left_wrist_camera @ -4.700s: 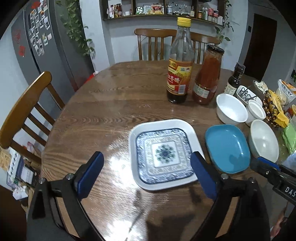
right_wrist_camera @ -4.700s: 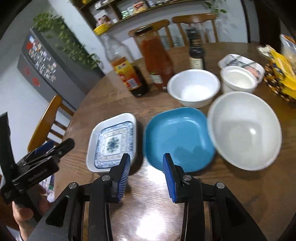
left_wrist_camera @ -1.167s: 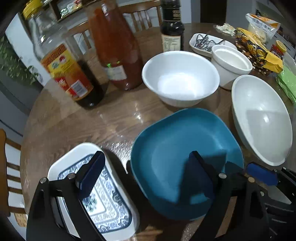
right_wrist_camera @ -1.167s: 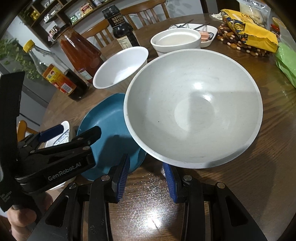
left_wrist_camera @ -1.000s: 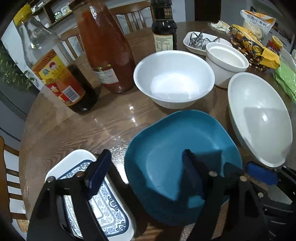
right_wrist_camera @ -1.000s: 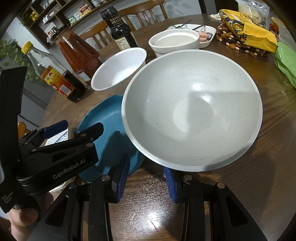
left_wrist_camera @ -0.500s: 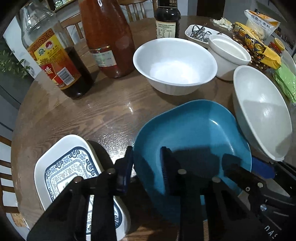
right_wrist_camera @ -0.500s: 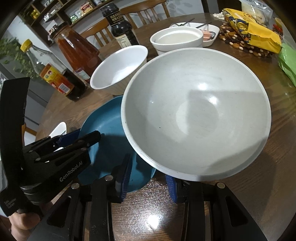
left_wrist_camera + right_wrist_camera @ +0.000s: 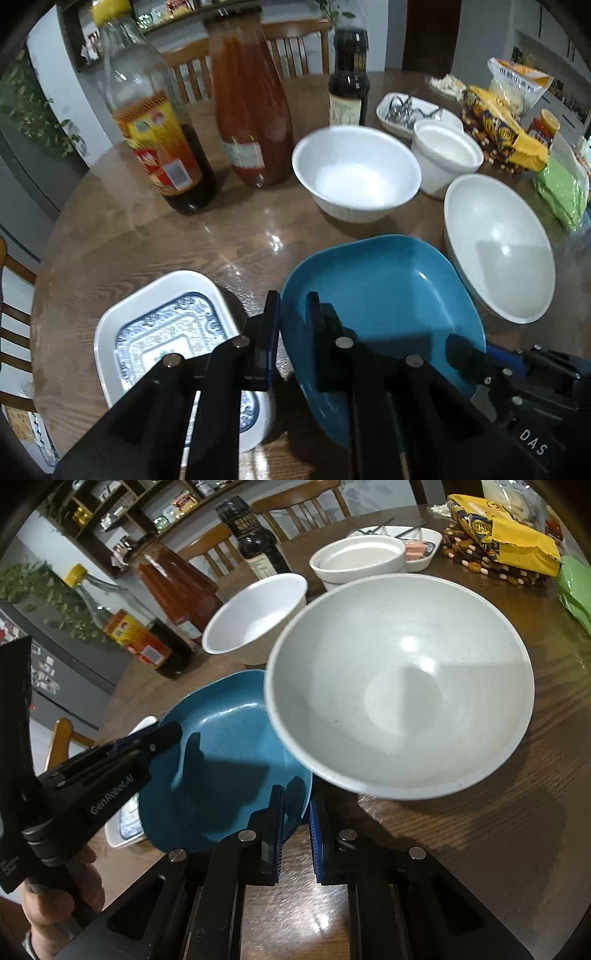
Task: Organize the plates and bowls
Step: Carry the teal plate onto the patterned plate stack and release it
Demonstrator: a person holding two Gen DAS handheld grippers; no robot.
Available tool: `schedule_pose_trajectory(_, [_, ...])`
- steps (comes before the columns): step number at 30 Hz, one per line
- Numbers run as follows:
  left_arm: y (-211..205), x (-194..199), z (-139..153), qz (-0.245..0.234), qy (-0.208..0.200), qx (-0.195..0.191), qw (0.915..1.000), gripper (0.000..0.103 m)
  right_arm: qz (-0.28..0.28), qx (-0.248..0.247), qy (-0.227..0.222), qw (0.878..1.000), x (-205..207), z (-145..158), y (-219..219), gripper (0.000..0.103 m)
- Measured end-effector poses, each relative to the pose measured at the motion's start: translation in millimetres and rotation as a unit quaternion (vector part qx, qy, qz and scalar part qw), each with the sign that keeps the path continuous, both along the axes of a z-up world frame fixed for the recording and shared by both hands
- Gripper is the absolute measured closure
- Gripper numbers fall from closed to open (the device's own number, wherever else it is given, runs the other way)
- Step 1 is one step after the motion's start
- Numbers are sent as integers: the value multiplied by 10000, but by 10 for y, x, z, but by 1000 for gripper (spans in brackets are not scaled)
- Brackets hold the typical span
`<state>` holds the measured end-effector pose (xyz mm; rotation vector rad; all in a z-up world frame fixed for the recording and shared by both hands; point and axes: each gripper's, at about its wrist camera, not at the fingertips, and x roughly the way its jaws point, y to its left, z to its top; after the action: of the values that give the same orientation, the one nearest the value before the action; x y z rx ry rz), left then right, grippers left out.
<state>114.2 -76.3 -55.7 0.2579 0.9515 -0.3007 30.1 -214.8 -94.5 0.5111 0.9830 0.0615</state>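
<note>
- Your left gripper (image 9: 293,314) has just been closing and now pinches the left rim of the blue plate (image 9: 388,295).
- Your right gripper (image 9: 296,808) has just clamped that plate's near right edge.
- The blue plate sits tilted, lapping over the patterned plate (image 9: 162,332) at its left.
- The large white bowl (image 9: 399,686) lies just right of the blue plate.

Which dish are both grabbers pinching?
The teal square plate. The left gripper and right gripper both clamp its rim; the blue-patterned white plate and white bowls sit untouched.
</note>
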Motion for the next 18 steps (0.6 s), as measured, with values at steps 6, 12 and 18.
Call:
schedule_pose_trajectory(6, [148,-104,190,190,-266,-14,9995,91,134,57,-229,9996,-57,170,93,88])
schedule_pose_trajectory(12, [367,-173,255,488,-321,-76,9983,91,380,41,-451,9983,-66,341,257,88])
schedule_pose_trajectory(18, [668,-247,272,842,-313,-130,9959,91,641,-40,-558,9964,10,409,476,88])
